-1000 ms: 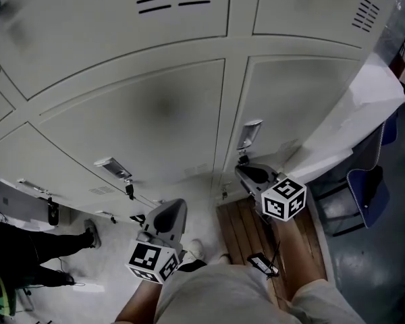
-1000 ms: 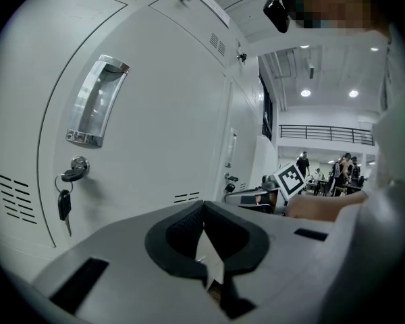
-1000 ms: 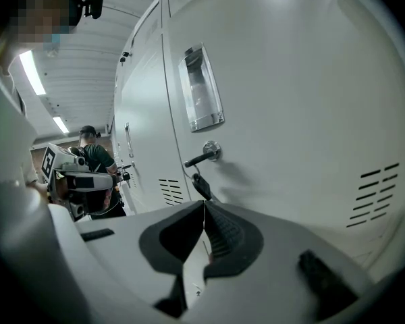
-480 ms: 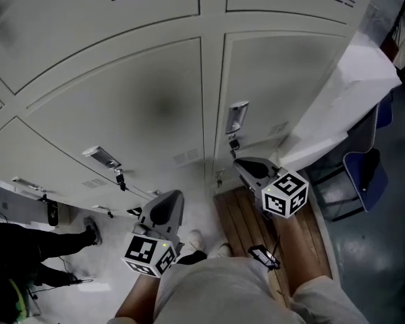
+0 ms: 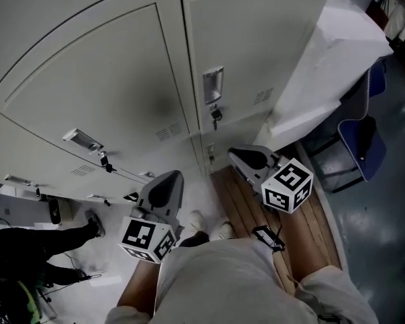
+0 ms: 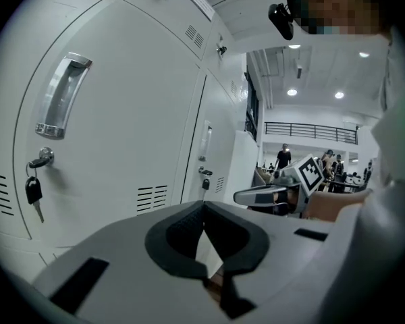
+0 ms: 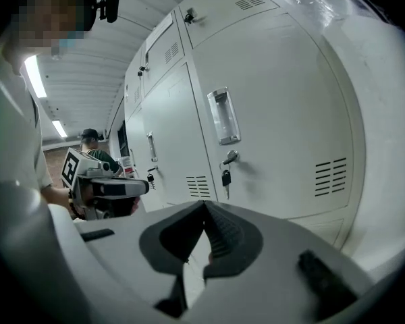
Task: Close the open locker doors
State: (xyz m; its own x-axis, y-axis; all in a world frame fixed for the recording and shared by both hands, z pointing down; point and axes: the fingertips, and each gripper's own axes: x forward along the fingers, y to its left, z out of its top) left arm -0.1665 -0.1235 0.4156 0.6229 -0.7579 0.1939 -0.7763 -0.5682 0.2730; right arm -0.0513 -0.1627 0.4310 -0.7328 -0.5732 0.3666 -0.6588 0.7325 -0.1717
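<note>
Fingers (image 6: 179, 236) of the left gripper (image 6: 204, 208) are pressed together at their tips with nothing between them. The right gripper (image 7: 204, 206) is the same: dark pads closed, empty. Both are held low in front of the person, well apart from each other, near a bank of pale grey locker doors (image 5: 101, 90) but touching none of them.

Seen from the head view, every door in sight lies flush in its frame, shut. The end door (image 7: 277, 113), facing the right gripper, has a recessed metal handle (image 7: 223, 117). A key (image 7: 225, 177) hangs from the lock just under the handle, and vent slots sit off to the side. The neighbouring door to its left carries the same kind of handle, with a second key (image 5: 106, 162) dangling below it.

Underfoot there is a pale floor (image 5: 197, 196) on the left and a wooden slatted platform (image 5: 237, 211) on the right, with the person's white shoes (image 5: 194, 219) where the two meet. A large white sheet (image 5: 331, 59) runs along the end of the lockers. Beside it a blue chair (image 5: 361, 150) stands on glossy grey flooring (image 5: 385, 235). A bystander in dark clothes (image 5: 27, 245) is at the far left edge.

Past the lockers, the left gripper view opens onto a tall hall with round ceiling lights (image 6: 291, 92), a balcony rail (image 6: 310, 132) and small distant figures.
</note>
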